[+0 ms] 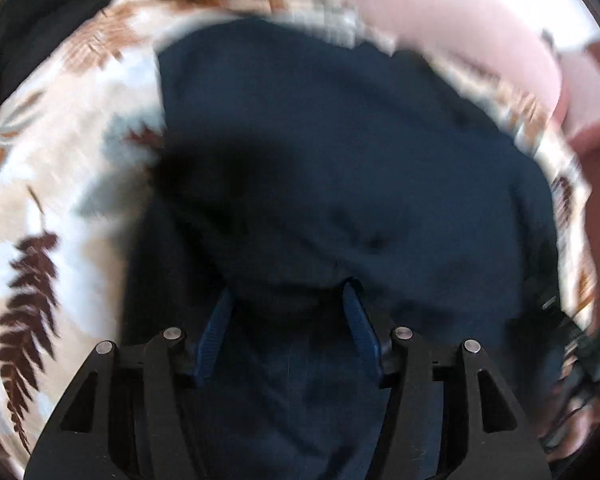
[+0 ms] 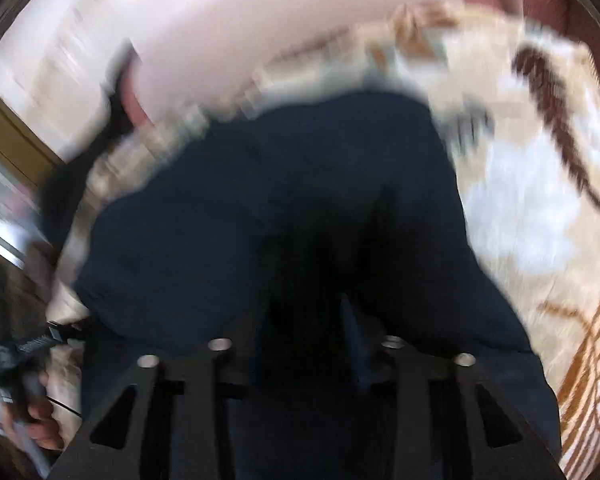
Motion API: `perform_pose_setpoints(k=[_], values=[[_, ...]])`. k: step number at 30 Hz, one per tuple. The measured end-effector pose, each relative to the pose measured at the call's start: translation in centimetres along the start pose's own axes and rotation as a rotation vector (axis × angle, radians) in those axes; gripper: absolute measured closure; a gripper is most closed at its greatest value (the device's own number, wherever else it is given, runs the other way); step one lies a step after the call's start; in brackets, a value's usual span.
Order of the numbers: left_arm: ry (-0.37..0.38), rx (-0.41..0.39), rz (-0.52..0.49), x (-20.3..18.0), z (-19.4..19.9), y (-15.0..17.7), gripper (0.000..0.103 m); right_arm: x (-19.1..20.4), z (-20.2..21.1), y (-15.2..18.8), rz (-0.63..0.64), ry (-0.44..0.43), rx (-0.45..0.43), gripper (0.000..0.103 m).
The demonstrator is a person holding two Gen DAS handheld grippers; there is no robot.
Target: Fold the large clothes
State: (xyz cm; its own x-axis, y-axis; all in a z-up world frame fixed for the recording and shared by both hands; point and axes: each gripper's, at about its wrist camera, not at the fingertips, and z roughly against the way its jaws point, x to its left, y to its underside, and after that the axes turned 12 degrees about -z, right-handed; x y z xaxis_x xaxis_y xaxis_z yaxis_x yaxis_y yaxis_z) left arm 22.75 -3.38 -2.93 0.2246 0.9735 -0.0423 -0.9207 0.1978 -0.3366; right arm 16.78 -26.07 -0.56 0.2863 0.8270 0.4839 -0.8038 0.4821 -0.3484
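Folding navy garment (image 1: pixel 340 152) on fern-print bedspread (image 1: pixel 52 168), mid-fold by the look of it.
Left gripper (image 1: pixel 288 300) clamped on a bunched fold; right gripper (image 2: pixel 312 320) buried in cloth, grip unclear through blur. Next, probably: carrying held edges across, laying flat.

Both wrist views close above garment (image 1: pixel 340 160)

both rigs look the same: the left gripper (image 1: pixel 288 308) has a black plastic frame with triangular cutouts, four shiny round silver pins across the top of the linkage, and ribbed dark blue pads (image 1: pixel 216 332) on the jaws. the right gripper (image 2: pixel 312 320) has the same black frame and silver pins, but it's blurry and only one blue pad shows clearly.
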Motion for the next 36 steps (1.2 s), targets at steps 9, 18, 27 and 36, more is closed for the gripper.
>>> perform_pose_setpoints(k=[9,18,27,36], values=[[0.002,0.021,-0.155,-3.4,4.3,6.6,0.047,-0.9,4.0,6.6,0.049,0.028,0.247,0.062],[0.077,0.094,-0.193,-3.7,8.4,16.7,0.046,-5.4,11.7,16.4,0.036,-0.025,0.263,0.058],[0.098,0.093,-0.066,3.0,11.2,22.9,0.046,-11.4,19.4,17.9,-0.077,0.043,0.031,0.047],[0.285,0.160,0.076,6.6,9.9,28.0,0.037,-15.2,17.4,18.9,-0.174,-0.060,0.083,0.042]])
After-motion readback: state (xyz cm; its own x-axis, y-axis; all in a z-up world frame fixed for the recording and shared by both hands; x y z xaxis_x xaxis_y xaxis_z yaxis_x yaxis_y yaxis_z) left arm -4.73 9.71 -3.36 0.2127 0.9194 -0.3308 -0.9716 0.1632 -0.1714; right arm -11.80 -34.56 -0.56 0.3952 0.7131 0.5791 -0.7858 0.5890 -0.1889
